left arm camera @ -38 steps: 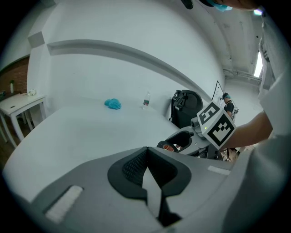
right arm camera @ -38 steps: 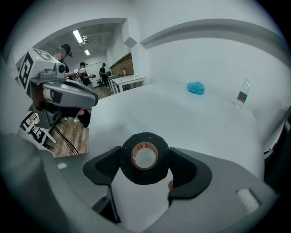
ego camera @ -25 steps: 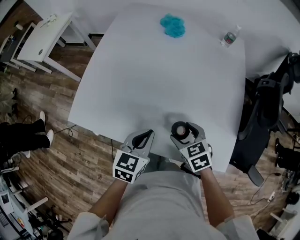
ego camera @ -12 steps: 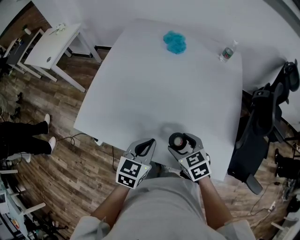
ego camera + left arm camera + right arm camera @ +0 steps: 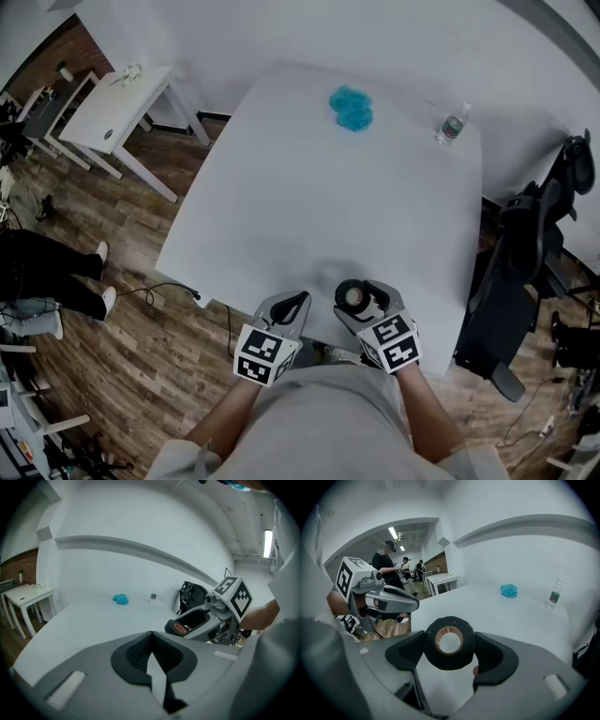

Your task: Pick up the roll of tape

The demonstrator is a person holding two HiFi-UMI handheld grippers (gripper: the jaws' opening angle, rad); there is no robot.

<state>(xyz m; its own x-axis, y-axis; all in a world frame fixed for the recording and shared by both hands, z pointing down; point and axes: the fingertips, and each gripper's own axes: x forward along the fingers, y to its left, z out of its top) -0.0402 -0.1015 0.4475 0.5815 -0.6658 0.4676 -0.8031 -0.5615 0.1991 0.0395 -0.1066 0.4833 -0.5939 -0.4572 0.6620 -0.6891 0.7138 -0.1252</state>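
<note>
A black roll of tape (image 5: 449, 642) with a red-printed core sits clamped between the jaws of my right gripper (image 5: 449, 645), held above the near edge of the white table (image 5: 356, 206). In the head view the roll of tape (image 5: 353, 296) shows at the tip of the right gripper (image 5: 356, 298). From the left gripper view the roll of tape (image 5: 180, 628) is seen side-on in the other gripper. My left gripper (image 5: 289, 304) hovers beside it at the table's near edge, its jaws pressed together with nothing between them; the left gripper (image 5: 150, 654) shows the same close up.
A blue crumpled cloth (image 5: 352, 107) and a small water bottle (image 5: 451, 124) lie at the table's far side. A black office chair (image 5: 525, 234) stands to the right, a white side table (image 5: 117, 98) to the left. People stand at the left (image 5: 47, 277).
Both grippers have drawn back a little toward the table's near edge, the right one keeping the tape. The head camera has shifted, showing more of the room.
</note>
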